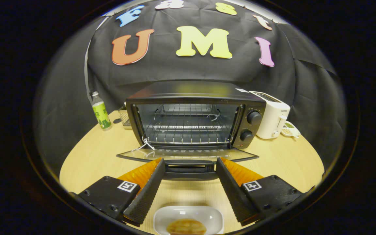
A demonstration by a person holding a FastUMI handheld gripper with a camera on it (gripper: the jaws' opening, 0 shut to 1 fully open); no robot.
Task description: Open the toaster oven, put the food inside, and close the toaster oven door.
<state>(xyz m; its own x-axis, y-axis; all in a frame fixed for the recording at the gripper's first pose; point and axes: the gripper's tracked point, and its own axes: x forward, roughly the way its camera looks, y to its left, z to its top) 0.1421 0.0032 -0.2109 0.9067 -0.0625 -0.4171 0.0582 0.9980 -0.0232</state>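
Toaster oven [188, 120] at 12 o'clock stands with door [188, 155] down; gripper [190, 164] spread wide, empty; food [186, 227] on its white dish [162, 217] at 6 o'clock awaits loading, then closing.

Toaster oven [194, 114]: on wooden table [103, 153], door [188, 156] folded down, rack bare. Gripper [190, 163]: fingers spread wide, tips flanking door handle [189, 172], gripping nothing. White dish [162, 217] with flat browned food [186, 227]: between fingers, below them.
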